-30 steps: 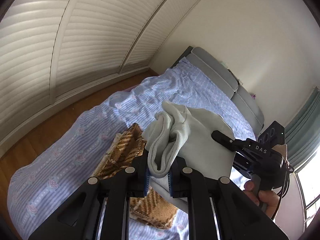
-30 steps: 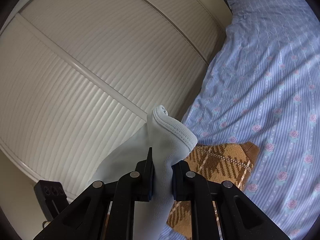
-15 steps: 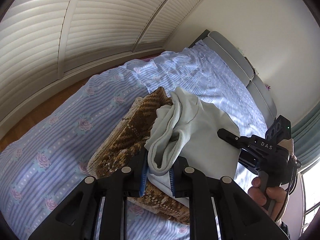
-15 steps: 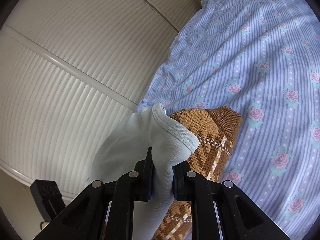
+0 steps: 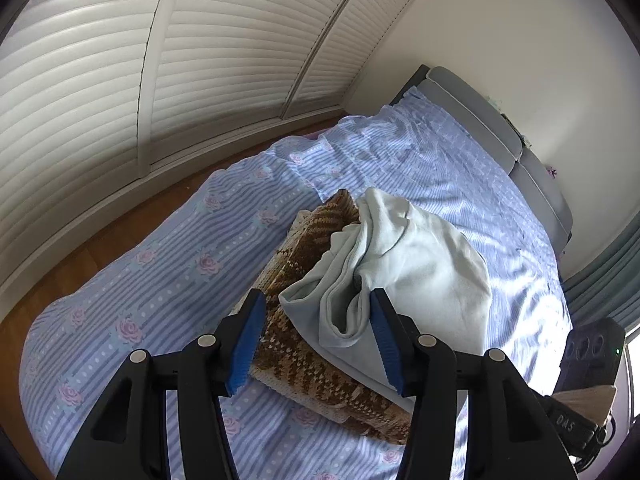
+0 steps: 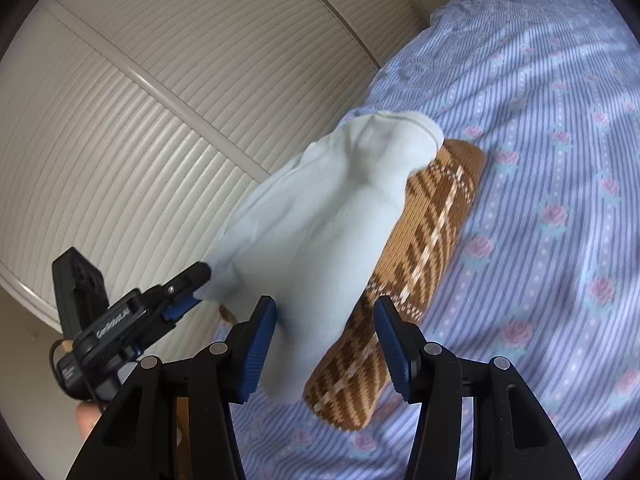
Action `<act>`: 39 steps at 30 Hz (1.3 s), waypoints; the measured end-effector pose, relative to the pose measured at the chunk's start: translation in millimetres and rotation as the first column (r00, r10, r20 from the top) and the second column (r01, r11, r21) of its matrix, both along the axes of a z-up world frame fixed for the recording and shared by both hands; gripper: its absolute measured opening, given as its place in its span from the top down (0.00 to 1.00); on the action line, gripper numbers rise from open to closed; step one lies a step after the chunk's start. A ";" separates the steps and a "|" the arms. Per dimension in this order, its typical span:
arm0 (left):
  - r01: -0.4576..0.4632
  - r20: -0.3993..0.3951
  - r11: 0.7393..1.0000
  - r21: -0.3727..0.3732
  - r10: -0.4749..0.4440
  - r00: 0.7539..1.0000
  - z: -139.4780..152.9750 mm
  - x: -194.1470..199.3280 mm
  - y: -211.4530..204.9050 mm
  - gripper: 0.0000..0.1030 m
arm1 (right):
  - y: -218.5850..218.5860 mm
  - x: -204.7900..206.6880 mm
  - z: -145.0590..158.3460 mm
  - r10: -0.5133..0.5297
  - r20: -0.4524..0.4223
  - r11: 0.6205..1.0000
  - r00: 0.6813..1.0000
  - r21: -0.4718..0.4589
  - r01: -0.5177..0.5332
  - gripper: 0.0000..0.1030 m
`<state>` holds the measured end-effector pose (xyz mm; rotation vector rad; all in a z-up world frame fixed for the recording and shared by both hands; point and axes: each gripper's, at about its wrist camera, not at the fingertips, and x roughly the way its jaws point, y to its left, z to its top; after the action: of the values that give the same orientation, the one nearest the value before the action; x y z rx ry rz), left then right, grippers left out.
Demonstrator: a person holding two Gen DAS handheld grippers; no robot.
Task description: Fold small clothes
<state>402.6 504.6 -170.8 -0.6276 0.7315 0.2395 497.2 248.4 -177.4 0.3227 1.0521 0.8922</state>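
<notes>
fingers of both grippers spread wide; pale blue garment (image 5: pixel 420 264) lies on brown knit (image 6: pixel 424 240).

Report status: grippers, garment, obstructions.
Left gripper open, right gripper open. Pale blue garment lying bunched on brown plaid knit, on the bed. Nothing in the way.

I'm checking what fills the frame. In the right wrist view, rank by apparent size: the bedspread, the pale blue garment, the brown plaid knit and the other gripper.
1. bedspread
2. pale blue garment
3. brown plaid knit, though the garment hides part of it
4. left gripper, smallest
</notes>
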 end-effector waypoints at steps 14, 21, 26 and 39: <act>-0.037 -0.017 0.996 0.077 0.039 0.999 -5.7 -3.1 -11.2 0.49 | -7.0 -16.5 -7.1 0.020 0.036 0.997 0.999 -0.075 -0.017 0.78; -0.011 0.140 0.970 0.243 -0.024 0.990 40.3 -23.4 -50.9 0.47 | -29.7 -28.9 33.1 -0.046 0.263 0.997 0.964 -0.050 0.061 0.57; -0.002 0.205 0.966 0.258 -0.053 0.977 36.2 -11.6 -70.1 0.31 | -19.8 -13.5 61.4 -0.026 0.507 0.994 0.862 -0.075 0.074 0.35; -0.021 0.150 0.952 0.304 -0.026 0.988 -21.1 10.0 -77.1 0.20 | 45.5 32.1 19.6 0.272 0.538 0.943 0.798 -0.316 -0.108 0.36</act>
<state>412.6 427.4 -191.9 -0.3456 0.5331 0.2925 529.3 293.8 -157.8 -0.2892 0.6245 0.9324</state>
